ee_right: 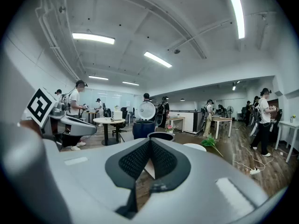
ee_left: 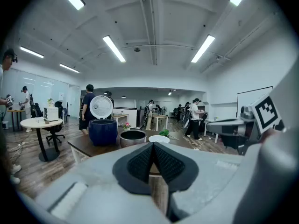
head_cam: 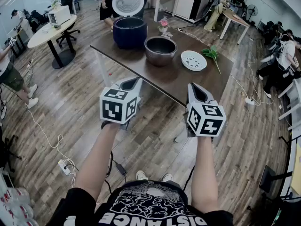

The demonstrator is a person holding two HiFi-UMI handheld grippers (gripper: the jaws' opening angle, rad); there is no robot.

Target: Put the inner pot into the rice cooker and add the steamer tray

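Note:
A dark blue rice cooker (head_cam: 129,31) with its white lid up stands at the far left of a brown table (head_cam: 141,60). Right of it sits the metal inner pot (head_cam: 160,50), then the white perforated steamer tray (head_cam: 193,60). The left gripper view shows the cooker (ee_left: 103,131), the pot (ee_left: 132,136) and the tray (ee_left: 159,138) ahead; the right gripper view shows the cooker (ee_right: 143,128), pot (ee_right: 160,136) and tray (ee_right: 195,146). My left gripper (head_cam: 132,85) and right gripper (head_cam: 194,90) hover short of the table's near edge, both shut and empty.
A small pink flower (head_cam: 163,22) and a green leafy sprig (head_cam: 211,53) lie on the table. A round white table (head_cam: 49,29) with a chair stands to the left. People work at desks around the room. Cables (head_cam: 47,135) and a power strip (head_cam: 63,166) lie on the wood floor.

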